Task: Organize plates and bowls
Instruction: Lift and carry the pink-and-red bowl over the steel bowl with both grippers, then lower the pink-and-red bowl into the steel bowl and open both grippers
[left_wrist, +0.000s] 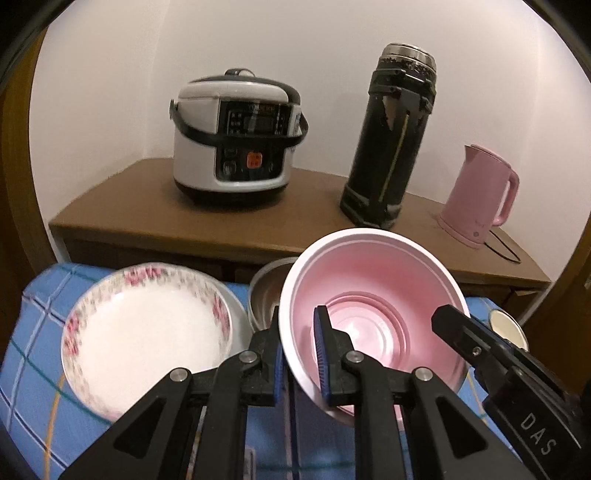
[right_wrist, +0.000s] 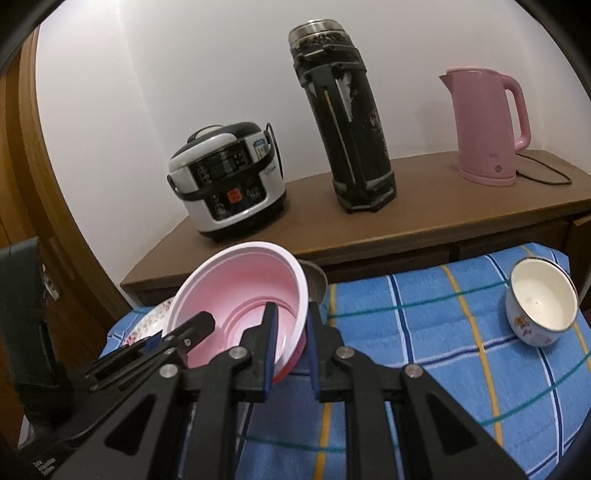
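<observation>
Two black grippers are holding one pink bowl (left_wrist: 373, 314) between them, tilted and lifted off a blue checked cloth (right_wrist: 443, 332). The left gripper (left_wrist: 299, 354) is clamping the bowl's left rim — one blue-padded finger sitting inside the bowl, the other outside. The right gripper (right_wrist: 290, 336) is pinching the opposite rim the same way, its jaws nearly together with only the thin wall between them. In the left view, the right gripper is reaching in from the lower right edge.

Left of the pink bowl, a white floral bowl (left_wrist: 147, 339) is resting on the cloth, slightly blurred. Just behind the pink bowl, a steel bowl (left_wrist: 266, 291) is peeking out, mostly hidden. Well off to the right on the cloth, a small enamel cup (right_wrist: 539, 306) with a cartoon print is standing upright.

Behind the cloth, a brown cabinet (left_wrist: 147, 206) is running along a white wall. On it, from left to right, are standing a white and black rice cooker (left_wrist: 236, 136), a tall black thermos (left_wrist: 391, 136) with a worn surface, and a pink kettle (right_wrist: 487, 125) — its black cord trailing off to the right.
</observation>
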